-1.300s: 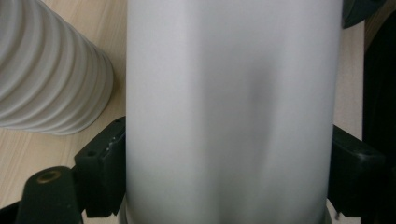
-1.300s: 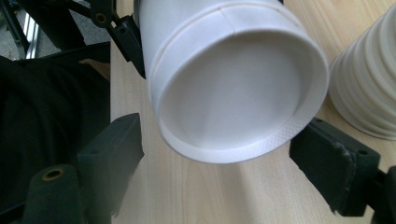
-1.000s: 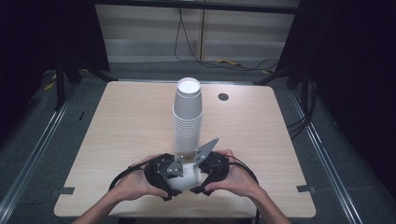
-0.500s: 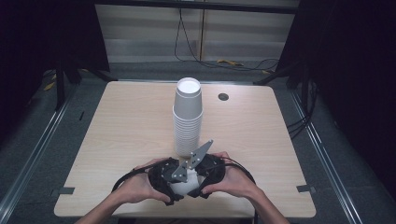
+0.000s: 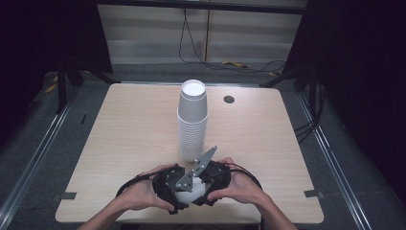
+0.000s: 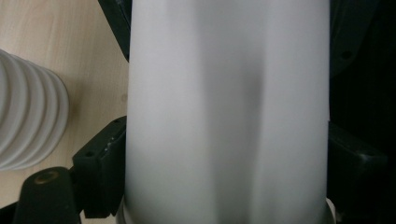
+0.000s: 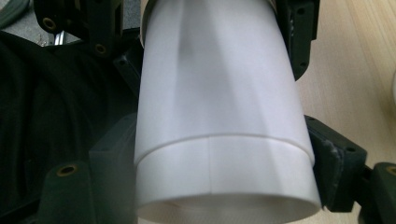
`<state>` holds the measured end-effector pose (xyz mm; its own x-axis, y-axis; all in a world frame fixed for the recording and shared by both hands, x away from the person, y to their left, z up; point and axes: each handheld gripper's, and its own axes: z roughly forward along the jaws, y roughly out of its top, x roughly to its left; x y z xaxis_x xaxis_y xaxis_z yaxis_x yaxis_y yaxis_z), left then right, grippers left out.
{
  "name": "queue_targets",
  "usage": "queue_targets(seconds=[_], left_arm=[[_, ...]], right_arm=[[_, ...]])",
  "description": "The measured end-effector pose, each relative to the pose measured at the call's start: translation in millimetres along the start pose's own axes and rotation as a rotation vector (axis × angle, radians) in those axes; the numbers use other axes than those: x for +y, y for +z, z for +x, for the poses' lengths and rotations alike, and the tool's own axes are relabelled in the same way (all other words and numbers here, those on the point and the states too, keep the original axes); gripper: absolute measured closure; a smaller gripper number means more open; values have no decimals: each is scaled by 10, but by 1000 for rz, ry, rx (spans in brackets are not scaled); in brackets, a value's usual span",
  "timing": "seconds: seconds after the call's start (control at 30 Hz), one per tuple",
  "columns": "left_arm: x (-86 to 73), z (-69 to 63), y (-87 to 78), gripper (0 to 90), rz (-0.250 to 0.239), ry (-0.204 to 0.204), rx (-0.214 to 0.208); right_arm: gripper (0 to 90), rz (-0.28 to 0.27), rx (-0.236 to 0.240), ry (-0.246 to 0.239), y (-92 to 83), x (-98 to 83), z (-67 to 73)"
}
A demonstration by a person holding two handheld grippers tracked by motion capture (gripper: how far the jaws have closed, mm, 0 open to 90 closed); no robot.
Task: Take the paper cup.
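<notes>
At the near edge of the pale wooden table (image 5: 119, 139) I have my left gripper (image 5: 168, 184) clamped on a white paper cup (image 5: 189, 194), its black jaws pressing the cup's sides from both flanks in the left gripper view; those jaws have just been easing apart slightly with the cup between them. The cup (image 6: 224, 116) lies level between both tools. My right gripper (image 5: 210, 179) grips the same cup (image 7: 219, 140), where a second cup's rim shows nested. Just behind stands the tall stack of white paper cups (image 5: 193, 120).
</notes>
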<state>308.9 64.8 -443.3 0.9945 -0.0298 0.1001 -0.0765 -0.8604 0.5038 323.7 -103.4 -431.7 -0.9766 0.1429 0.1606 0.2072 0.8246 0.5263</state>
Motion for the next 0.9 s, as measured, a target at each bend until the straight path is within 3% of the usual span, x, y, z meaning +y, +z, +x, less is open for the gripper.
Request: queue_targets(seconds=[0.03, 0.07, 0.13, 0.17, 0.2, 0.23, 0.47, 0.63, 0.73, 0.83, 0.9], left_arm=[[-1, -1, 3, 148, -4, -4, -4], [4, 21, -11, 145, 16, 39, -13], [-5, 24, -17, 141, 7, 41, -8], [-15, 8, -18, 139, -15, 12, 5], [-15, 8, -18, 138, -15, 12, 5], [-27, 0, -26, 136, -57, -22, -1], [-59, 32, -71, 141, -92, -24, -5], [-117, 55, -113, 143, -122, 4, -6], [-157, 76, -169, 148, -187, 9, -29], [-174, 100, -205, 153, -218, -1, -51], [-204, 122, -267, 156, -284, -21, -52]], right_arm=[[228, -3, 3, -5, 1, -1, -5], [228, -2, 1, -8, -3, -2, -5], [228, 2, 5, -4, -9, -6, 0], [228, 0, 7, -2, -11, -8, -1], [229, 0, 8, -1, -13, -9, -2], [229, -1, 6, -1, -15, -11, -2], [233, -9, -1, 8, -21, -10, -4], [235, -15, -5, -1, -13, -6, -5], [235, -6, -1, -3, -5, -3, -5], [235, -11, -6, -16, 3, -5, -5], [235, -5, -5, -3, 7, -20, -3]])
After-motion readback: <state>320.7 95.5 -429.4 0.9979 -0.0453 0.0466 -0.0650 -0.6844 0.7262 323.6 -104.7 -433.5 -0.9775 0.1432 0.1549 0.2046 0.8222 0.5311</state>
